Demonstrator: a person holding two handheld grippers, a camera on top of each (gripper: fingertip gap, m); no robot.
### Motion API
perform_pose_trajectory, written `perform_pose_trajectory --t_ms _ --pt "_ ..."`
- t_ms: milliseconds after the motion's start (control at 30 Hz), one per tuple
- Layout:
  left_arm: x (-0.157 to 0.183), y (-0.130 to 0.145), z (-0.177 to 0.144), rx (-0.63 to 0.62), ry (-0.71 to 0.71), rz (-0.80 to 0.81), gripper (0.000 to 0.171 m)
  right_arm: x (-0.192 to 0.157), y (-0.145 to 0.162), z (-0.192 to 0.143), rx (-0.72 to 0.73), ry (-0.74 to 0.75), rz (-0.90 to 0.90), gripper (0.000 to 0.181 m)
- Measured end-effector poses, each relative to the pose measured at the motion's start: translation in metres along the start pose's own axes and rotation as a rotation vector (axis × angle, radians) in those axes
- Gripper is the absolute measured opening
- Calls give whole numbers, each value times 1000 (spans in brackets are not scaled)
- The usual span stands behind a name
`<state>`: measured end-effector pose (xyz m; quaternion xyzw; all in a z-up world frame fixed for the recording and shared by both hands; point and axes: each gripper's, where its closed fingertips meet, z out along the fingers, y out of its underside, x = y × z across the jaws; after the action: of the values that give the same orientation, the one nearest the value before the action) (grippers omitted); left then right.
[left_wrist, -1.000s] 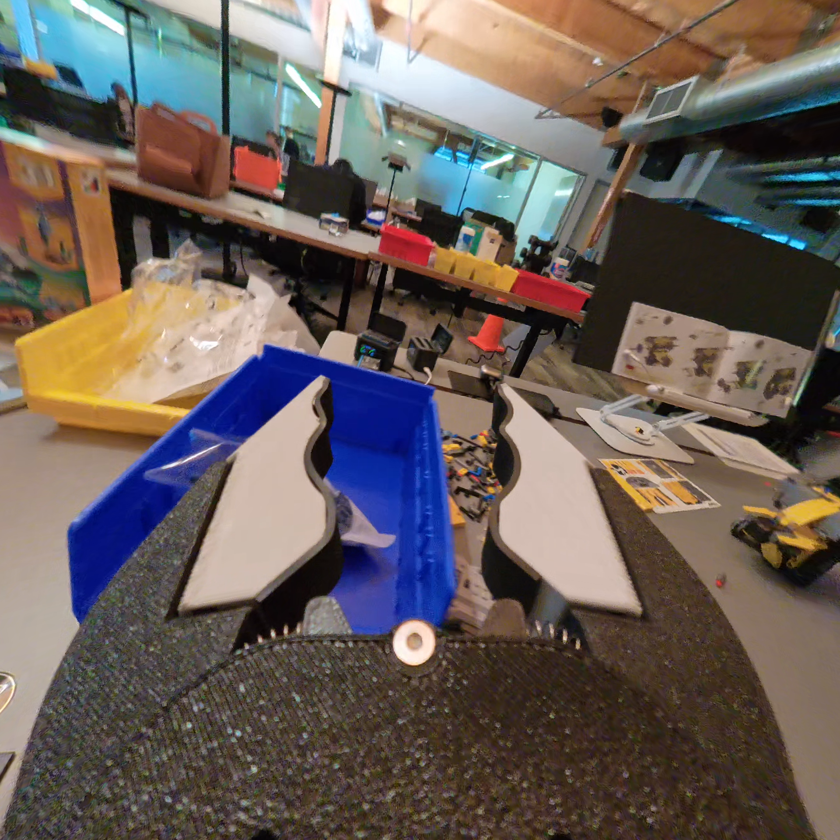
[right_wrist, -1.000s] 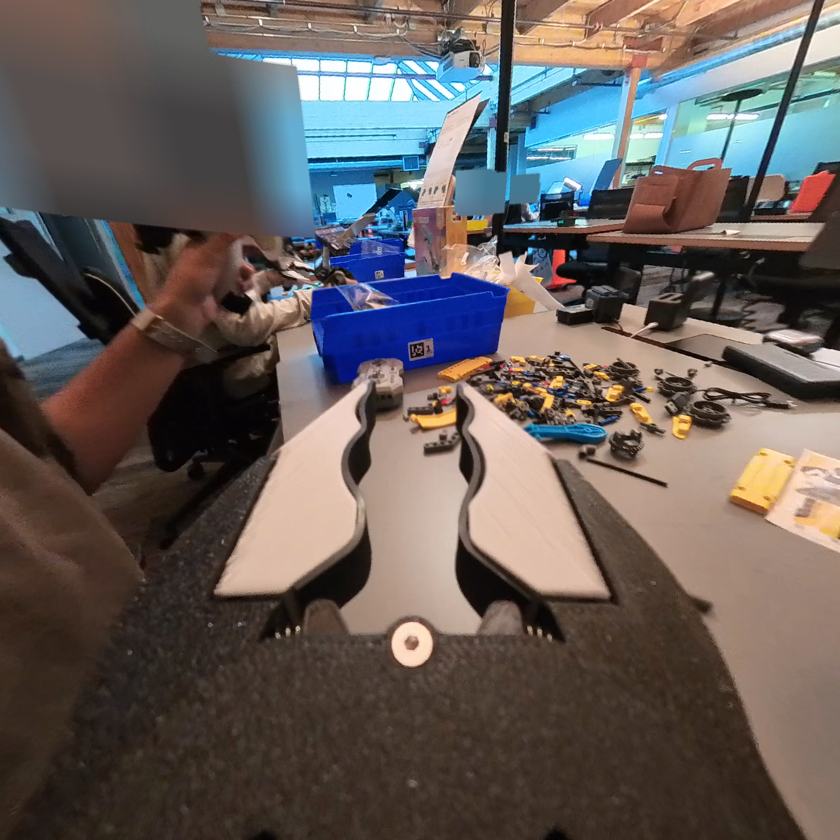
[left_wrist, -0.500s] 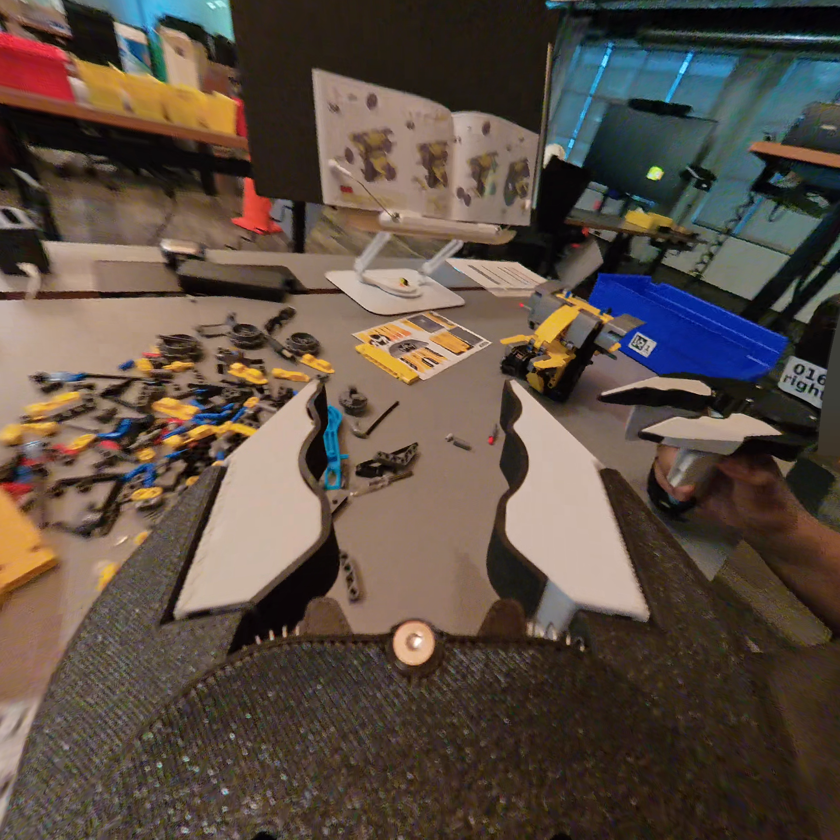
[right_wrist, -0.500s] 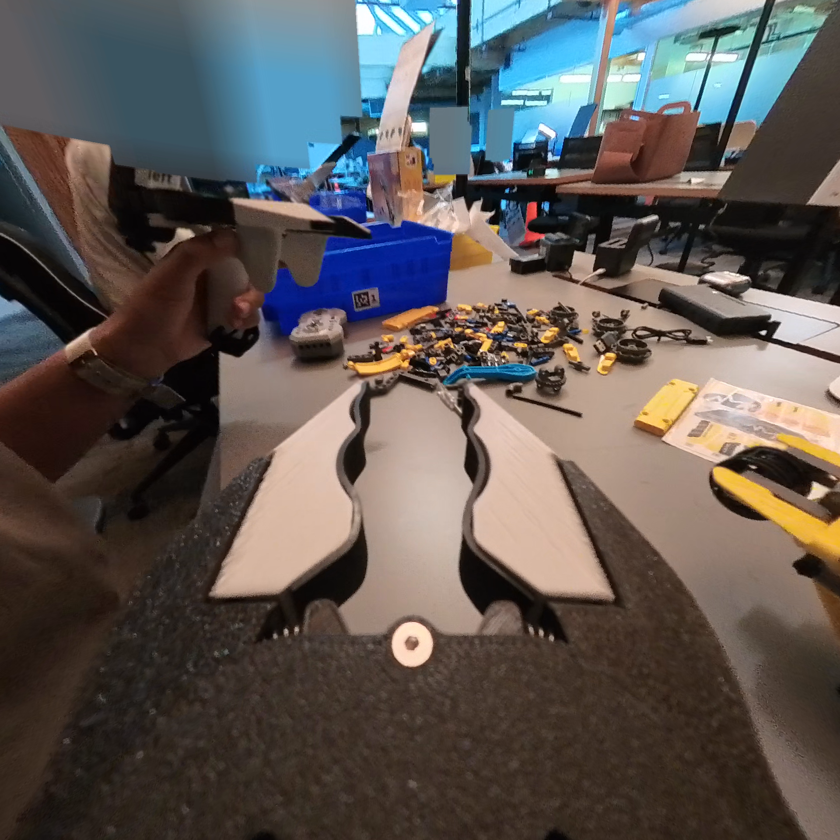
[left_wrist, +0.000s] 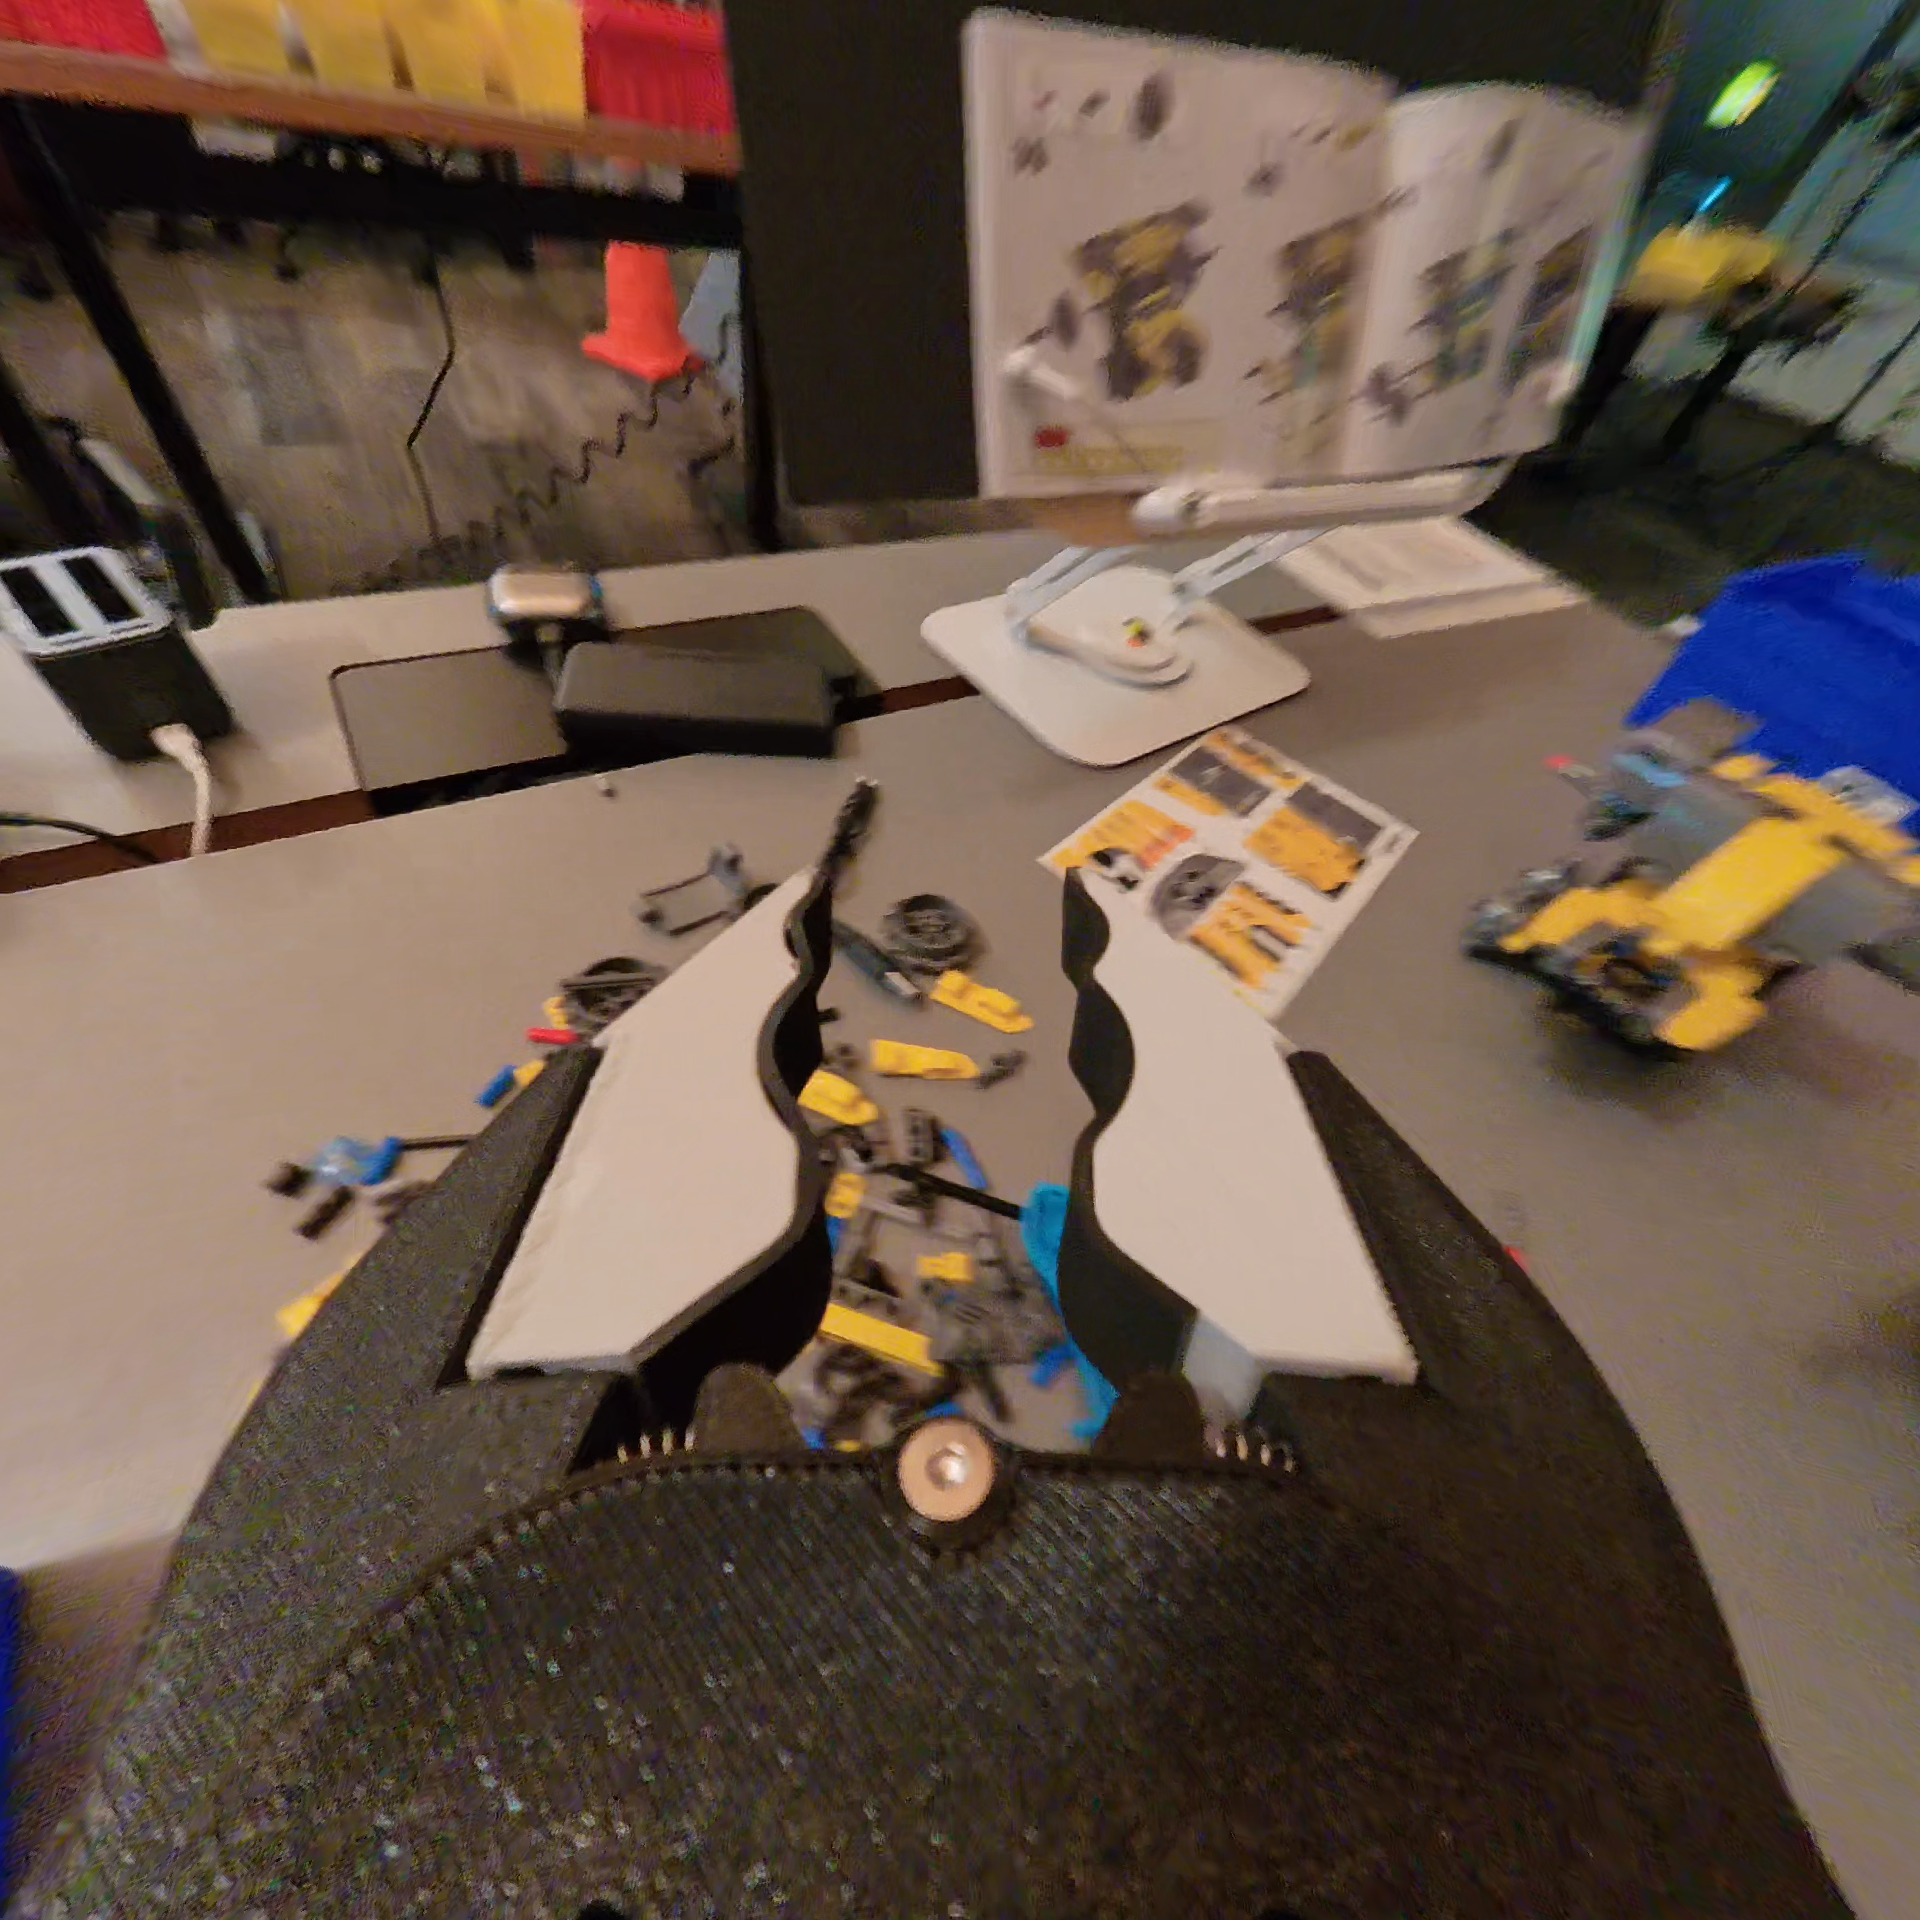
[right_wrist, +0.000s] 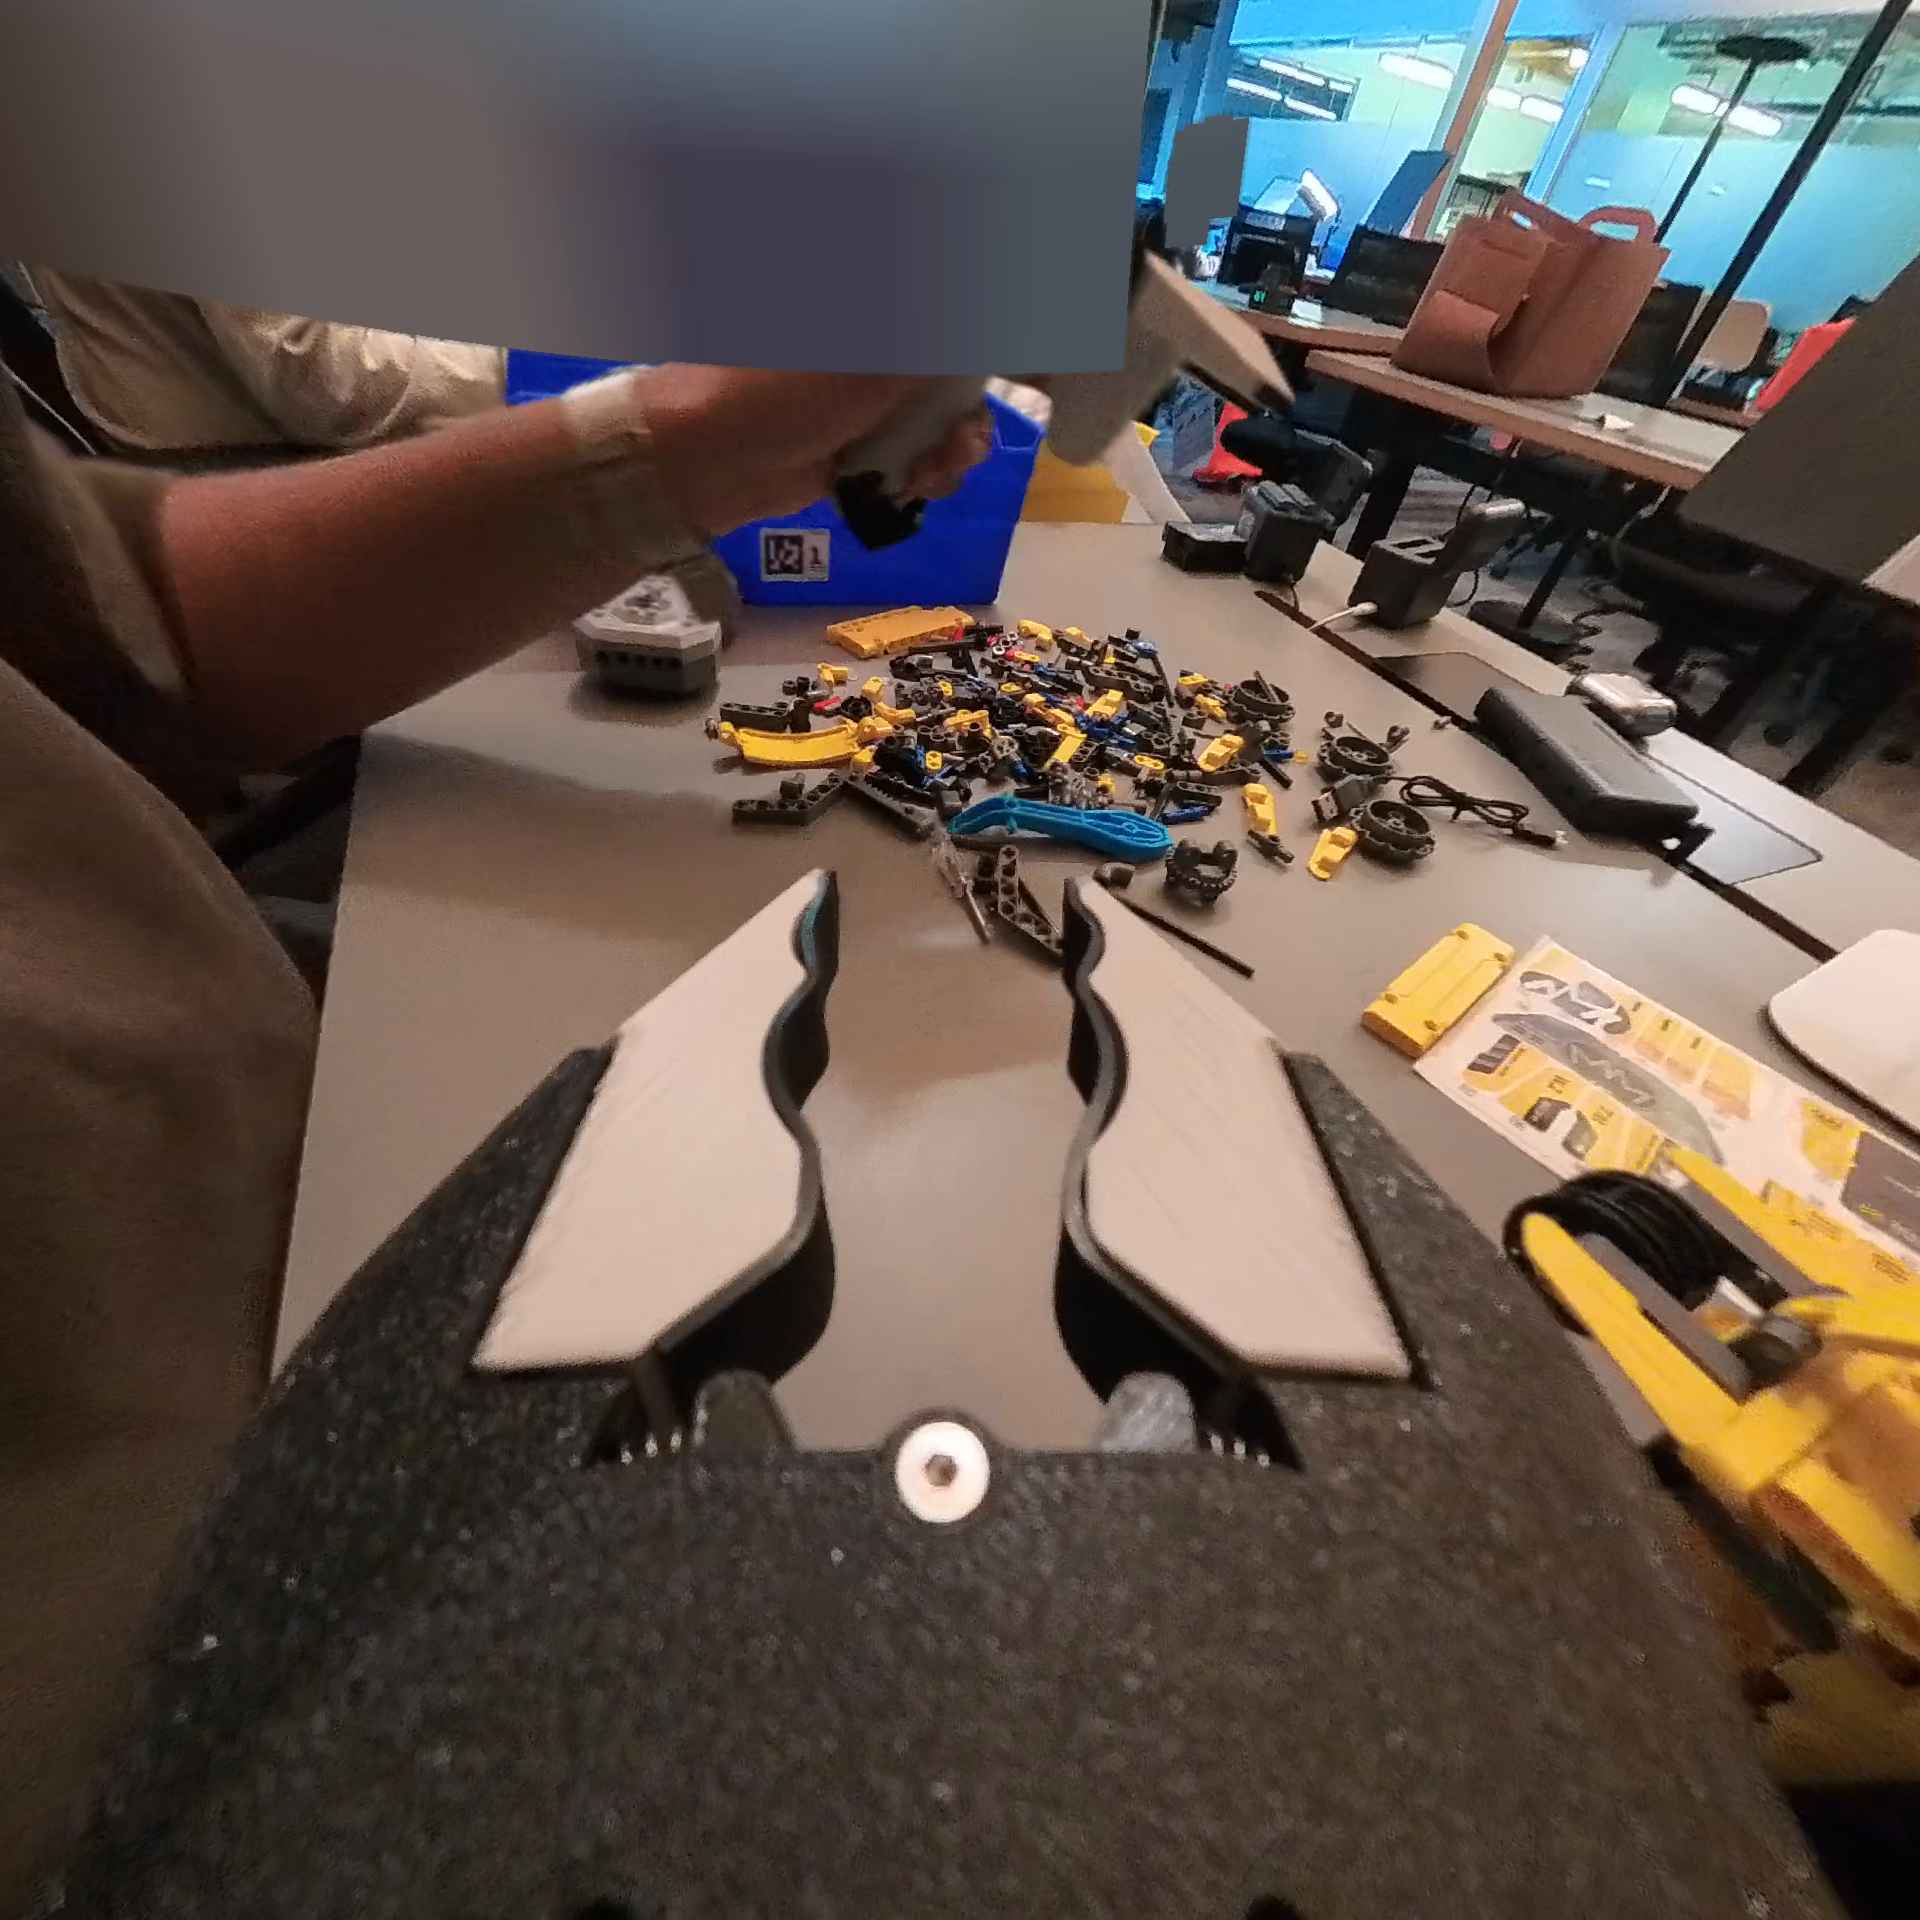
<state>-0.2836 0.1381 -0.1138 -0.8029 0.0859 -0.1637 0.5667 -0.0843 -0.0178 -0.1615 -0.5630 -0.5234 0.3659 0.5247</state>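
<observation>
the left gripper (left_wrist: 945, 894) hangs above the grey table (left_wrist: 260, 1039) with its fingers spread apart and nothing between them. right under and just ahead of its tips lies a scatter of small building pieces (left_wrist: 914, 1143) in yellow, black and blue, a blue curved piece (left_wrist: 1044, 1216) showing by the inner edge of its right finger. ahead and to the right of the tips lies a yellow printed sheet (left_wrist: 1236, 883), farther ahead a white stand (left_wrist: 1112, 675) carrying an open instruction booklet (left_wrist: 1278, 270), and well off to the right a partly built yellow vehicle model (left_wrist: 1704, 914) with a blue bin (left_wrist: 1808, 644) behind it.

the right gripper (right_wrist: 951, 899) is also open and empty, low over bare table (right_wrist: 520, 935). the pile of pieces (right_wrist: 1039, 727) lies just ahead of its tips, a black angled piece (right_wrist: 1023, 899) nearly touching the right fingertip, a blue curved part (right_wrist: 1060, 826) just beyond. a yellow flat block (right_wrist: 1439, 987) and the printed sheet (right_wrist: 1621, 1081) lie to its right, the yellow model (right_wrist: 1745, 1382) close beside its right flank. ahead and left, a hand (right_wrist: 831, 436) holds the other gripper (right_wrist: 1205, 343) raised over the pile, before a blue bin (right_wrist: 914, 540).
</observation>
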Motion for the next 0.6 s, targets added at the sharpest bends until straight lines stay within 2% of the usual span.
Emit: perform_pose_trajectory --t_ms 200,400,600 --pt "-88 16 92 -301 -122 17 26 -4 4 -17 16 68 -47 42" --pt "-139 42 169 -502 -173 11 16 6 12 -26 55 107 16 41" --pt "-157 53 207 -543 -160 -123 19 26 8 -35 116 129 138 40"
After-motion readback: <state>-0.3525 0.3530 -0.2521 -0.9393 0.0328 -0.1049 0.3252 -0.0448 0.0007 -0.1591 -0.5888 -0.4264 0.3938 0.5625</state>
